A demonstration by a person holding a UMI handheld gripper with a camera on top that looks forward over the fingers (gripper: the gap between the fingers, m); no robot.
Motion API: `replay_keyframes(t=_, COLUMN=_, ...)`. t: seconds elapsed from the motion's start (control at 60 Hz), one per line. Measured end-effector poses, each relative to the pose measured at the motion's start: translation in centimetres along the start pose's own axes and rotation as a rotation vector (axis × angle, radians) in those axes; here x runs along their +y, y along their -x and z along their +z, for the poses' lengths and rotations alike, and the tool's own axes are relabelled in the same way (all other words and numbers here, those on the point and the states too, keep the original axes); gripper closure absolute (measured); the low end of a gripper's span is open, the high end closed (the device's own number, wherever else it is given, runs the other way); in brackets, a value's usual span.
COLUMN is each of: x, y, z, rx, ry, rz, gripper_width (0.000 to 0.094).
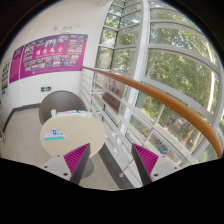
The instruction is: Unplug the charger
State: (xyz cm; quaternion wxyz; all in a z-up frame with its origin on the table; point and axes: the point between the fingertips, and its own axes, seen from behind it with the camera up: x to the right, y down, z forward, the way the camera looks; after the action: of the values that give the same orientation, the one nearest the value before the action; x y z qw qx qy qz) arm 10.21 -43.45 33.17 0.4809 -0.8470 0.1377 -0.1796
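My gripper point(112, 160) is open and empty; its two magenta pads point(78, 155) stand wide apart with nothing between them. No charger or plug can be made out. Beyond the left finger stands a round pale table point(72, 132) with a few small items point(55, 134) on it, too small to identify. Between the fingers I see only floor and the foot of a glass railing.
A wooden handrail point(150, 92) on a glass railing runs from the middle away past the right finger. Tall windows point(175, 50) with trees outside fill the right. Pink posters point(50, 55) hang on the far wall. A grey curved chair point(62, 103) stands behind the table.
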Motion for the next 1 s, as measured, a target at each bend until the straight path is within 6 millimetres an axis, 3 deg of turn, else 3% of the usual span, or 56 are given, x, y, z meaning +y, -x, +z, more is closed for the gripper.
replay_keyframes(t=0.117, x=1.7, y=-0.3, z=1.1, rx=0.009, ry=0.032, rz=0.003, gripper_width=0.0079)
replay_keyframes(t=0.133, x=1.8, y=-0.1, z=0.1, rx=0.011, ry=0.043, rz=0.003, gripper_width=0.0079)
replay_keyframes(t=0.15, x=2.4, y=-0.2, z=1.6, rx=0.009, ry=0.048, rz=0.003, gripper_width=0.0079)
replay_keyframes(t=0.167, x=2.6, y=-0.1, z=0.6, rx=0.010, ry=0.058, rz=0.003, gripper_width=0.0078)
replay_keyframes(t=0.183, x=3.2, y=-0.1, z=1.8, rx=0.008, ry=0.060, rz=0.003, gripper_width=0.0078)
replay_keyframes(t=0.25, x=4.2, y=0.6, z=2.5, rx=0.003, ry=0.082, rz=0.003, gripper_width=0.0081)
replay_keyframes(t=0.267, x=3.2, y=1.7, z=3.4, rx=0.002, ry=0.094, rz=0.004, gripper_width=0.0079)
replay_keyframes(t=0.283, x=5.5, y=1.0, z=2.5, rx=-0.003, ry=0.092, rz=0.002, gripper_width=0.0080)
replay_keyframes(t=0.333, x=6.5, y=2.2, z=3.2, rx=-0.018, ry=0.106, rz=0.002, gripper_width=0.0082)
replay_keyframes(t=0.35, x=5.2, y=3.2, z=3.9, rx=-0.026, ry=0.119, rz=0.003, gripper_width=0.0084)
replay_keyframes(t=0.367, x=7.5, y=3.5, z=3.6, rx=-0.037, ry=0.114, rz=0.004, gripper_width=0.0085)
replay_keyframes(t=0.383, x=7.9, y=4.1, z=3.9, rx=-0.047, ry=0.118, rz=0.004, gripper_width=0.0084)
replay_keyframes(t=0.417, x=8.7, y=5.7, z=4.6, rx=-0.077, ry=0.125, rz=-0.001, gripper_width=0.0085)
replay_keyframes(t=0.433, x=7.5, y=7.2, z=5.5, rx=-0.100, ry=0.137, rz=-0.005, gripper_width=0.0086)
replay_keyframes(t=0.483, x=10.0, y=10.4, z=6.2, rx=-0.160, ry=0.140, rz=-0.009, gripper_width=0.0086)
replay_keyframes(t=0.567, x=9.9, y=17.0, z=8.7, rx=-0.264, ry=0.138, rz=0.001, gripper_width=0.0081)
replay_keyframes(t=0.6, x=9.8, y=18.7, z=9.9, rx=-0.297, ry=0.121, rz=0.006, gripper_width=0.0080)
replay_keyframes(t=0.617, x=9.3, y=21.0, z=10.8, rx=-0.314, ry=0.117, rz=0.009, gripper_width=0.0080)
replay_keyframes(t=0.667, x=8.1, y=24.3, z=12.7, rx=-0.360, ry=0.099, rz=0.004, gripper_width=0.0077)
replay_keyframes(t=0.75, x=6.8, y=30.2, z=17.8, rx=-0.401, ry=0.060, rz=-0.001, gripper_width=0.0076)
replay_keyframes(t=0.85, x=5.5, y=35.9, z=23.9, rx=-0.420, ry=0.028, rz=0.010, gripper_width=0.0080)
replay_keyframes(t=1.0, x=5.5, y=42.0, z=31.7, rx=-0.432, ry=0.052, rz=-0.014, gripper_width=0.0107)
